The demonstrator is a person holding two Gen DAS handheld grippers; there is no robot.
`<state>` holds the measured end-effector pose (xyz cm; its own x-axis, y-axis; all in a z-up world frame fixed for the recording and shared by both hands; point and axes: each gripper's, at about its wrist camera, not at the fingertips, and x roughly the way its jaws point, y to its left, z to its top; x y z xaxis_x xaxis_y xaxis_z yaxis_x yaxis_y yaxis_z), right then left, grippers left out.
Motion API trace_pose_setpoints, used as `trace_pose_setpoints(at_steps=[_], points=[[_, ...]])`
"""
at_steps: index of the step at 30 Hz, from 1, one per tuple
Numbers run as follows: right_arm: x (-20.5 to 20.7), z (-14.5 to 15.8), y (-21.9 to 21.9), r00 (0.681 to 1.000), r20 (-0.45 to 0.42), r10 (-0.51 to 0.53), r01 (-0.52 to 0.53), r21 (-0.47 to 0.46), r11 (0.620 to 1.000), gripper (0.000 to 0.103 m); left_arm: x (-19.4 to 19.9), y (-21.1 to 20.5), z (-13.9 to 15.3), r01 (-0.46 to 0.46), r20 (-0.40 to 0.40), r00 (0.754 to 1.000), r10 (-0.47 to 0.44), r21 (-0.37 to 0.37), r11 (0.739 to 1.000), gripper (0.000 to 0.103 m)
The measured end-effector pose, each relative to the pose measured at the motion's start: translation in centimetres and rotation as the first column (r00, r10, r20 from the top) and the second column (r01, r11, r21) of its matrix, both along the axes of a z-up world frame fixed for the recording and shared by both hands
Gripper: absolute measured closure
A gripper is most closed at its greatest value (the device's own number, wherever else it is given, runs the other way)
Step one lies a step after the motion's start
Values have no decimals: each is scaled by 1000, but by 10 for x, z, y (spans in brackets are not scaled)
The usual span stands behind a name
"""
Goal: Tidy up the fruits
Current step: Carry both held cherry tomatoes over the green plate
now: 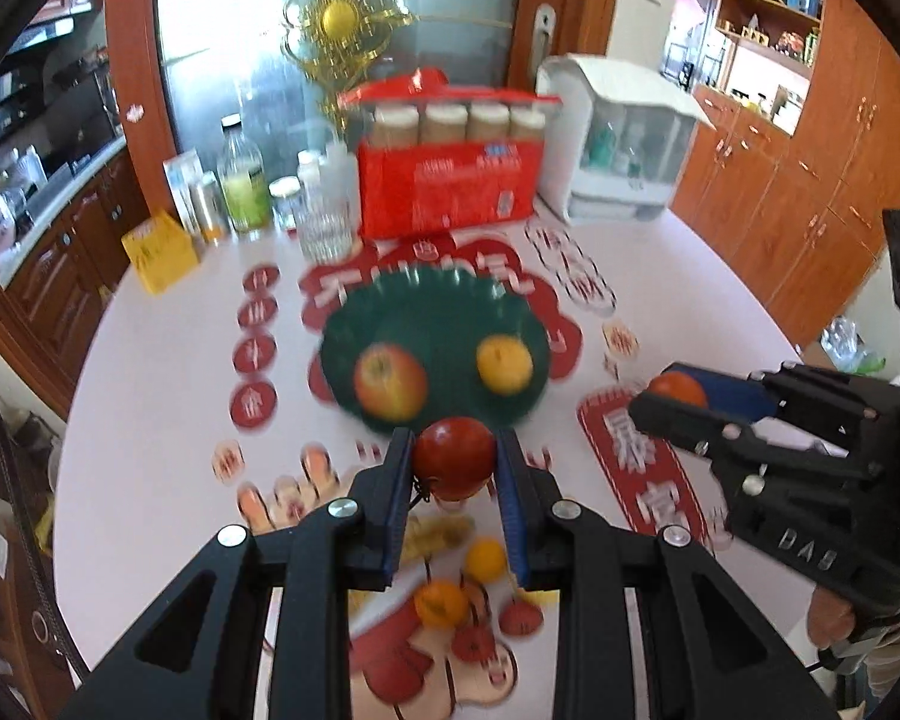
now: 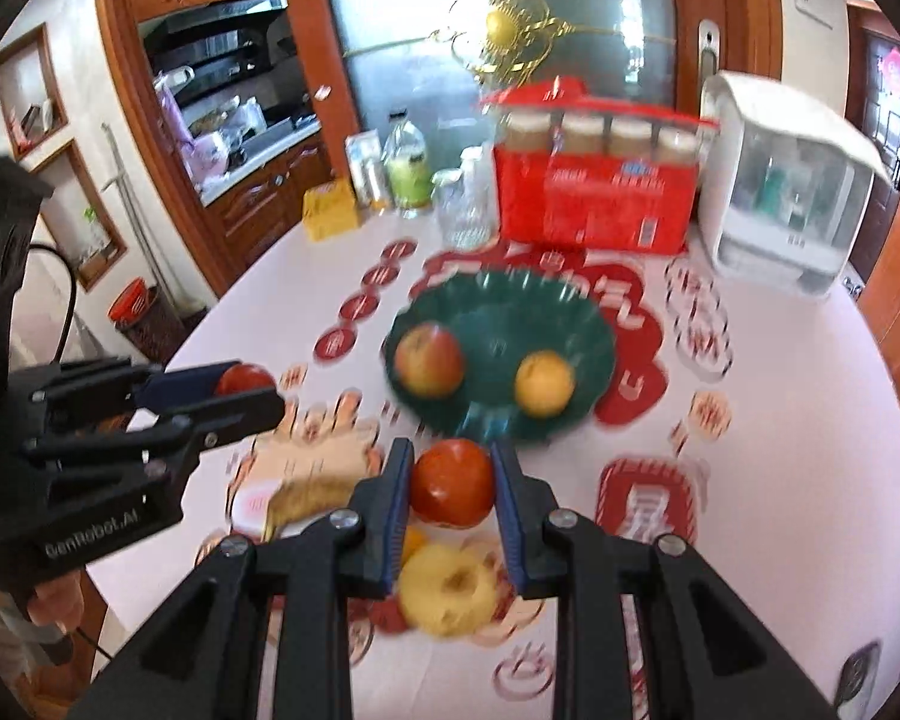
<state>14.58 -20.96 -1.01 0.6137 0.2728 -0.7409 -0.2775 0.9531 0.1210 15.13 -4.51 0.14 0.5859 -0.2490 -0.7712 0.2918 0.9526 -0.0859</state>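
Between my left gripper's (image 1: 455,463) pads I pinch a glossy dark-red fruit (image 1: 453,458); my right gripper (image 2: 452,479) clamps an orange-red one (image 2: 452,482). At twelve o'clock, the green plate (image 2: 576,300) carries a blushed apple (image 2: 429,358) and a yellow orange (image 2: 543,383).

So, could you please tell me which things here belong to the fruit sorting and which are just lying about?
Job: green plate with apple and orange; red fruit in left gripper; red-orange fruit in right gripper; yellow apple.

Lying about: red jar box, glass bottle, yellow box.
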Motion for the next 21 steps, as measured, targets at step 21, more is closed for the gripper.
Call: trace_pose_setpoints(at_steps=[21], points=[[183,-35,-25,987,-99,-129,134,43,990,77,168,-8,-51,-137,-62,988,140,54,989,78]])
